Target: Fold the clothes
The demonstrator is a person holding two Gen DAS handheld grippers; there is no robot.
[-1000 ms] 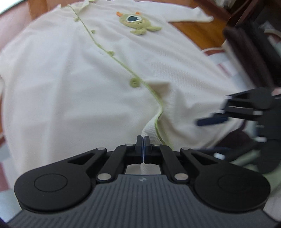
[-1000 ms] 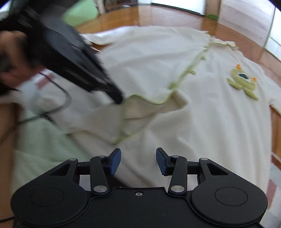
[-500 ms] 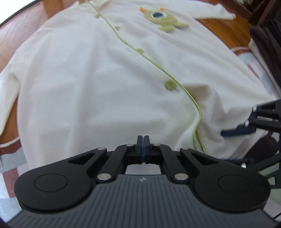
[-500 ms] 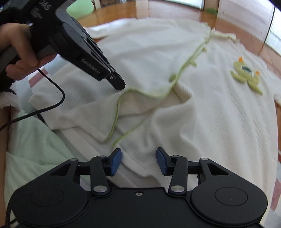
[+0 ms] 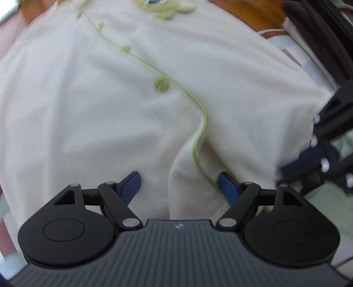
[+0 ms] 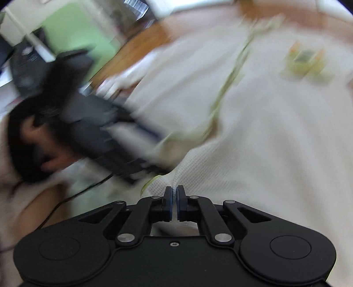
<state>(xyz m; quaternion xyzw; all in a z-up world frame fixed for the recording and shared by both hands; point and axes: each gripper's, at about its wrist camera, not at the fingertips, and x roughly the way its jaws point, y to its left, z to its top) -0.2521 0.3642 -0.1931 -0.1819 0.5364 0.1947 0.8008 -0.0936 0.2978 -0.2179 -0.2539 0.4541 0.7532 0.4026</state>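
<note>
A cream cardigan (image 5: 114,114) with green piping, green buttons and a green monster patch (image 5: 163,8) lies spread out; it also shows, blurred, in the right wrist view (image 6: 275,136). My left gripper (image 5: 179,182) is open over the hem, its blue pads either side of a raised fold with the green edge. My right gripper (image 6: 174,196) is shut on the cardigan's hem corner. The right gripper shows at the right edge of the left wrist view (image 5: 313,163). The left gripper and the hand holding it show blurred in the right wrist view (image 6: 88,132).
Wooden floor (image 5: 247,11) lies beyond the cardigan. Dark folded items (image 5: 320,39) sit at the upper right. A pale green cloth (image 5: 331,205) lies under the hem at right. A green panel (image 6: 72,37) stands at the back left.
My left gripper has opened and let go of the hem. My right gripper has shut on the hem corner. Both views have moved in closer over the cardigan.
</note>
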